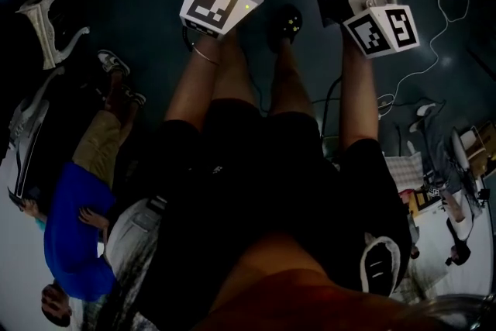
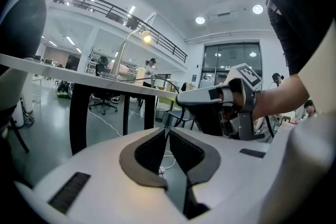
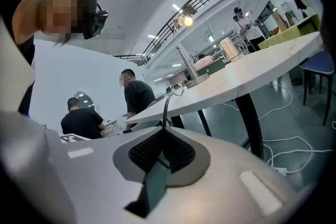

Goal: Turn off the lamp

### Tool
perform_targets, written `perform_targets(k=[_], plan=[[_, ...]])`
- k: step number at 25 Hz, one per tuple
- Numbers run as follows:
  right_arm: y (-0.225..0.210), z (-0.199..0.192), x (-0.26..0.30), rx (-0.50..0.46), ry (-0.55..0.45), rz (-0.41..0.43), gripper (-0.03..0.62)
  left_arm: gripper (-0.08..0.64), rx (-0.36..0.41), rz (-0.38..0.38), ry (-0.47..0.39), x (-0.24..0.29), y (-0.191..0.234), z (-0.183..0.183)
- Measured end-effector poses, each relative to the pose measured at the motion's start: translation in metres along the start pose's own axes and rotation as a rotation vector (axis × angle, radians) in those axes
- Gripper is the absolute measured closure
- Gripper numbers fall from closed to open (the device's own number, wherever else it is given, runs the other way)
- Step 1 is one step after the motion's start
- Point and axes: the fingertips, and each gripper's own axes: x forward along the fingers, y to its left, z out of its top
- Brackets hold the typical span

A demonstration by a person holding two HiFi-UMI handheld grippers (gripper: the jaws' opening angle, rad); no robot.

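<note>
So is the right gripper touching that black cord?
Touching. In the right gripper view, the right gripper is shut on the cord, which rises from its fingers to the table.

Head view is looking steeply down; both gripper views, low beside the table (image 3: pixel 262 63), are sharing its lit lamp (image 2: pixel 146 36) (image 3: pixel 185 21).

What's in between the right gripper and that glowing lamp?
In the right gripper view, the white table edge and bare tabletop lie between the right gripper and the lamp, with a dark cable hanging over the edge.
</note>
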Motion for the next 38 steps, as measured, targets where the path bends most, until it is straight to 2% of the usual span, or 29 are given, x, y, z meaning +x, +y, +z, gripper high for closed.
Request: perform_targets(k=[3,5,13,23,31,36,38], plan=[[0.006,0.007,-0.002,0.021,-0.017,0.020,0.580,0.540,0.009,-0.006,0.000,0.007,0.001,-0.001],[0.009,0.012,-0.002,0.037,-0.028,0.032,0.580,0.494,0.010,-0.020,0.007,0.012,0.002,-0.003],[0.027,0.015,-0.003,0.067,-0.045,0.061,0.580,0.494,0.075,-0.081,0.007,0.025,-0.008,-0.004],[0.034,0.018,-0.002,0.122,-0.060,0.098,0.580,0.494,0.102,-0.084,0.023,0.042,-0.016,0.003],[0.039,0.019,-0.003,0.143,-0.066,0.107,0.580,0.495,0.084,-0.072,-0.020,0.040,-0.016,0.015],[0.039,0.019,-0.003,0.148,-0.074,0.115,0.578,0.531,0.203,-0.091,-0.020,0.040,-0.024,0.016],[0.040,0.020,-0.004,0.128,-0.083,0.115,0.578,0.535,0.225,-0.091,-0.033,0.037,-0.027,0.018]])
